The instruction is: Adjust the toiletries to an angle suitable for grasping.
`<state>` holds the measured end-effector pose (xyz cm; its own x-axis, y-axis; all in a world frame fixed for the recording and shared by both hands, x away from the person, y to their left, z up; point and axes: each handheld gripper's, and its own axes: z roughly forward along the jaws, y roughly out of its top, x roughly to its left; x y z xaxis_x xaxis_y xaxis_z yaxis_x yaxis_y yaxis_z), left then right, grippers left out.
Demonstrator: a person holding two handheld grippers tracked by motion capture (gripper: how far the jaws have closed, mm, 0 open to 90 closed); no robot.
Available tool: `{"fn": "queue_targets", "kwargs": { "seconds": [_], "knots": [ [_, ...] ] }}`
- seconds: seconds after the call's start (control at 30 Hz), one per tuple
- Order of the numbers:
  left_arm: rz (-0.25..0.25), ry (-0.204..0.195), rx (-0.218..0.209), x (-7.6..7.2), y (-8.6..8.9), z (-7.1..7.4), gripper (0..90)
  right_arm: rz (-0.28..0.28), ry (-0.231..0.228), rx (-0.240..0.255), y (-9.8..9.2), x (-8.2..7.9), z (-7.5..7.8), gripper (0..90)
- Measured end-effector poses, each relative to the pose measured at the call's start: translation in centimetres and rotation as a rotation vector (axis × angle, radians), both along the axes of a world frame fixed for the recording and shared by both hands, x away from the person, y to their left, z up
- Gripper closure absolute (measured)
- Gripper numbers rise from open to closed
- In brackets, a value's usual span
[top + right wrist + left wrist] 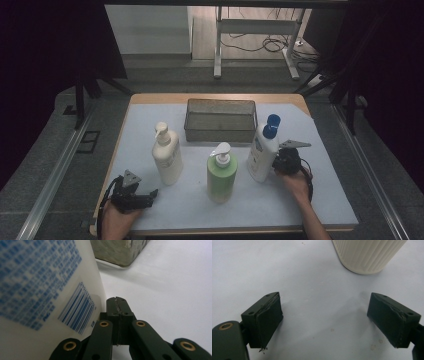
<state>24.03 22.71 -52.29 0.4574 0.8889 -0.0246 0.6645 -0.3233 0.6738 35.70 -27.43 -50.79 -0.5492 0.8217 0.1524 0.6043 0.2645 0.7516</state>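
Your right tongs [278,162] sit pressed together with nothing between them, tip just beside the lower wall of the blue-capped bottle [263,148]; in the right gripper view the closed tongs [117,308] lie against the printed label and barcode of that bottle [45,290], alongside it rather than around it; whether they actually touch the plastic I cannot tell. Your left tongs [148,196] rest low on the near-left of the surface [320,200], spread wide apart and empty; the left gripper view shows the two pads [268,317] well apart over bare white cloth, with the ribbed base of the cream pump bottle [368,255] ahead and untouched.

As for progress, I judge that little is done; the mesh basket [220,131] at the far middle holds nothing that I can see, and all three bottles stand upright outside it; the cream pump bottle [166,155] at left, the green pump bottle [222,172] at the near centre, the blue-capped bottle just beside the basket's right end. If the bottles are meant for the basket, every one is left to move; your right side looks set to nudge or reposition the blue-capped bottle, not to lift it, since shut tongs cannot grip; you would need to part them first.
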Motion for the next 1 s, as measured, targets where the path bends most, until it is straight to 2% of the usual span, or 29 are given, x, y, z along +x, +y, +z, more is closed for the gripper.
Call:
{"fn": "queue_targets", "kwargs": {
  "seconds": [0.27,0.5,0.53,0.6,0.67,0.77,0.8,0.93,1.0],
  "knots": [
    [0.001,-0.001,-0.001,0.0,0.0,0.0,12.2,-0.009,-0.017,-0.018,-1.1,-1.2,0.7,88.4],
    [0.001,0.0,0.0,0.0,0.0,0.0,12.3,0.004,-0.024,-0.014,-2.3,-3.9,1.3,88.2],
    [0.001,-0.001,0.0,0.0,0.0,0.0,12.2,0.012,-0.028,-0.01,-2.5,-4.7,1.4,88.2],
    [0.0,-0.001,0.0,0.0,0.0,0.0,12.3,0.018,-0.032,-0.009,-2.5,-5.0,1.4,88.2],
    [0.001,-0.001,0.0,0.0,0.0,0.0,12.2,0.038,-0.033,-0.018,-2.5,-6.5,1.6,89.0],
    [0.0,-0.001,0.0,0.0,0.0,0.0,12.2,0.049,-0.036,-0.007,-2.4,-7.3,1.7,89.2],
    [0.001,-0.001,0.0,0.0,0.0,0.0,12.3,0.072,-0.04,0.001,-2.1,-8.1,1.8,89.2],
    [0.001,-0.001,0.0,0.0,0.0,0.0,12.2,0.101,-0.043,0.002,-1.5,-8.9,1.8,89.0],
    [0.0,-0.001,0.0,0.0,0.0,0.0,12.2,0.129,-0.047,0.001,-0.5,-9.3,1.7,89.0]
  ]
}}
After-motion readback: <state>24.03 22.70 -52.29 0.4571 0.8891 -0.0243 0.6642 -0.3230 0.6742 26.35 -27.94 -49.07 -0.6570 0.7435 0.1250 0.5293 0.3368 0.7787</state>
